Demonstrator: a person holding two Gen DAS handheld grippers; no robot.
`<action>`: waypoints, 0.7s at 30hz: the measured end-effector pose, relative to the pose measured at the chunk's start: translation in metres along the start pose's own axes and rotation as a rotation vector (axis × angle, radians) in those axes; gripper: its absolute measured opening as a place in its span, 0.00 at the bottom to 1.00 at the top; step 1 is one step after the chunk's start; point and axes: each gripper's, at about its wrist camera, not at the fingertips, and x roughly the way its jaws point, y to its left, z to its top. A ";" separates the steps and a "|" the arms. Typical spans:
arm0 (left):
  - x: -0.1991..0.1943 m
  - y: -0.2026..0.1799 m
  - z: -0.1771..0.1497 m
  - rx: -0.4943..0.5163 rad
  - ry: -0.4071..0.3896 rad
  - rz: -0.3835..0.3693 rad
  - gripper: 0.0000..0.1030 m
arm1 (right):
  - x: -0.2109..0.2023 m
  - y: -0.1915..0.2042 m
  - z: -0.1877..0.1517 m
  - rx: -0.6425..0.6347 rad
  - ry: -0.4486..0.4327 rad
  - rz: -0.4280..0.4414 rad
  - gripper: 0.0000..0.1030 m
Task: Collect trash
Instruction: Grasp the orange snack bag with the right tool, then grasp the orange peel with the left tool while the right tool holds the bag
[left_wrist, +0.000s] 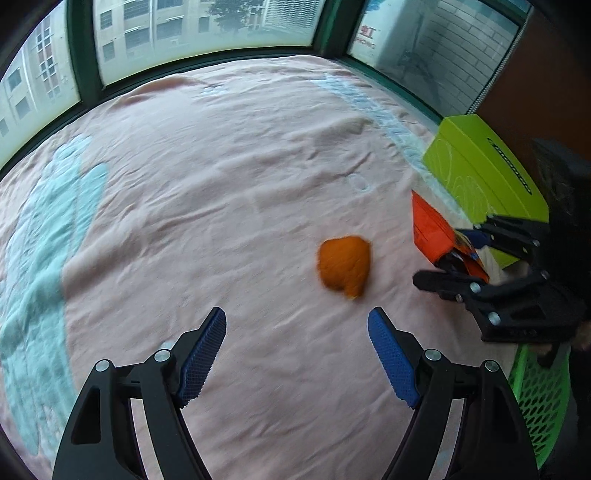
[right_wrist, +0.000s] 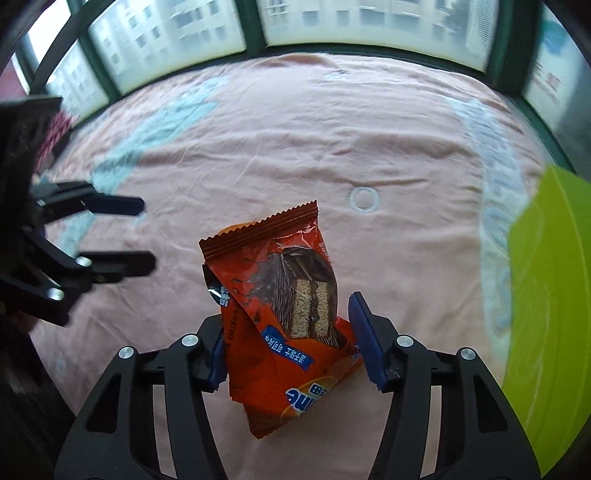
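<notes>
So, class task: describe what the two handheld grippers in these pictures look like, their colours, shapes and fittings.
Both match. The left gripper has black plastic linkage arms joined by round silver bolts, ending in two flat fingers faced with blue, grid-textured pads. The right gripper is built the same: black frame, silver bolts, blue pads. No cables or markings show.

Pink bedsheet (left_wrist: 221, 206) bears an orange lump (left_wrist: 345, 266), perhaps peel.
</notes>
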 end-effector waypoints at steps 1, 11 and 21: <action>0.002 -0.003 0.002 0.006 -0.002 -0.003 0.73 | -0.005 0.000 -0.002 0.014 -0.010 -0.001 0.55; 0.028 -0.033 0.023 0.085 0.004 -0.028 0.62 | -0.038 0.001 -0.018 0.124 -0.060 0.003 0.52; 0.050 -0.035 0.027 0.086 0.031 -0.037 0.34 | -0.063 0.004 -0.039 0.189 -0.076 -0.020 0.51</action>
